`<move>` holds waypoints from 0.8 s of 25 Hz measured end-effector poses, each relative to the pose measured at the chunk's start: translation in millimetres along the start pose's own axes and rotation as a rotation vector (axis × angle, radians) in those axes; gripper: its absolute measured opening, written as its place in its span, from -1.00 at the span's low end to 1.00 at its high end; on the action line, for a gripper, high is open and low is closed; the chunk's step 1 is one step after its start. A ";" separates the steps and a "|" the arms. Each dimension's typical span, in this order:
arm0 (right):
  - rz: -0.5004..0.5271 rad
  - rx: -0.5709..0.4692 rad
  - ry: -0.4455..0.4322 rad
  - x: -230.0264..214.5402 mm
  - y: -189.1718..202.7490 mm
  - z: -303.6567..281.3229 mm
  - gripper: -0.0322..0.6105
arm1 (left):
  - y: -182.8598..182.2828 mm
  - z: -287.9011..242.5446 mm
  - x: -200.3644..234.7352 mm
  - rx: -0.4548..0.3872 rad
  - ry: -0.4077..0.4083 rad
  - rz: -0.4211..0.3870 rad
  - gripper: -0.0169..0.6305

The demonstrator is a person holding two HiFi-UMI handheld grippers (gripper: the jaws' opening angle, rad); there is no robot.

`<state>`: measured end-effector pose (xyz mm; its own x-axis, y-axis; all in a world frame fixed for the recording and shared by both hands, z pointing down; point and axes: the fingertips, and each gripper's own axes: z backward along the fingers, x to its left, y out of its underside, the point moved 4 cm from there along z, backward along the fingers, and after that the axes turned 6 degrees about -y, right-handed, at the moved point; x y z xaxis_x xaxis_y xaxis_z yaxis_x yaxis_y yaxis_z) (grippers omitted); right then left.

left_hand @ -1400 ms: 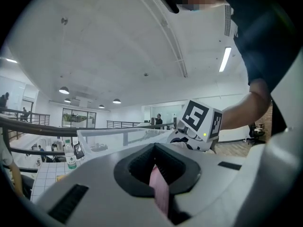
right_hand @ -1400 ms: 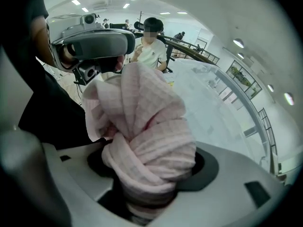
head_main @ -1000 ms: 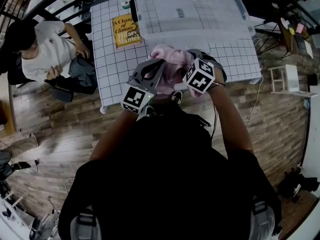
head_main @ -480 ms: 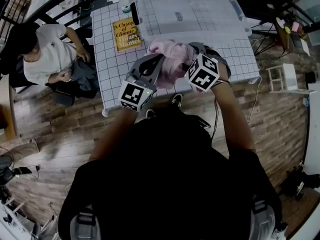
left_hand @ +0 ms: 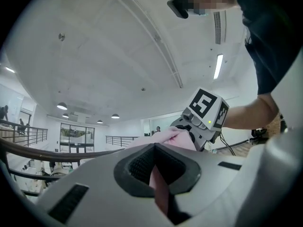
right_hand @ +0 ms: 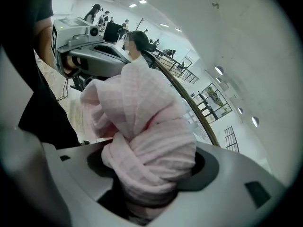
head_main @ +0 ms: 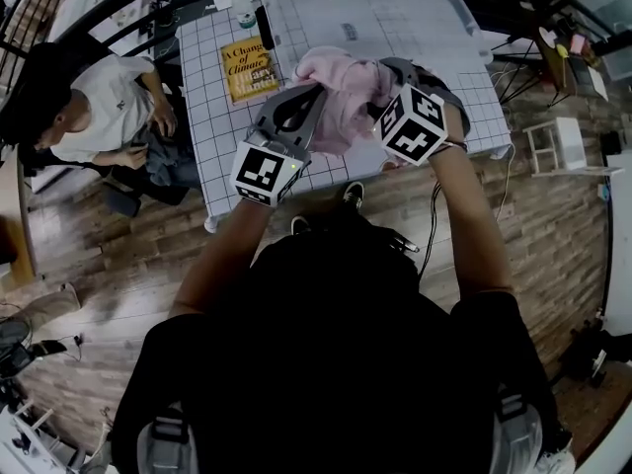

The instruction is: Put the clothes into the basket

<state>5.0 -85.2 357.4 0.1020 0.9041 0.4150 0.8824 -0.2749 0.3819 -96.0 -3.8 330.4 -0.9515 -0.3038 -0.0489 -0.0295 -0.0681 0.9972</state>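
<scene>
Pink garment (head_main: 341,102): we hold it bunched in the air above the tabletop (head_main: 212,117), near its front edge.
Left gripper (left_hand: 158,188): jaws clenched on a thin fold of the garment.
Right gripper (right_hand: 147,188): jaws grasping a thick twisted wad of it.
Basket (head_main: 464,23): on the tabletop's far side.

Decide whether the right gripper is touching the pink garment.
Touching. The right gripper view shows the pink garment wedged between the jaws of the right gripper.
</scene>
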 end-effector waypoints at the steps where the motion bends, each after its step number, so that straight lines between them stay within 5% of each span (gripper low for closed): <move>1: 0.003 -0.003 0.009 -3.4 -0.9 2.5 0.13 | -0.9 -2.0 1.0 -0.002 -0.001 -0.002 -0.94; 20: 0.092 -0.056 0.095 -103.7 5.8 -14.6 0.13 | -7.3 -77.9 30.3 -0.046 -0.069 -0.028 -0.94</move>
<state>-7.1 -185.3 328.6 0.1349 0.8399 0.5257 0.8441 -0.3753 0.3829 -100.8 -86.6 317.3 -0.9694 -0.2349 -0.0709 -0.0436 -0.1197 0.9919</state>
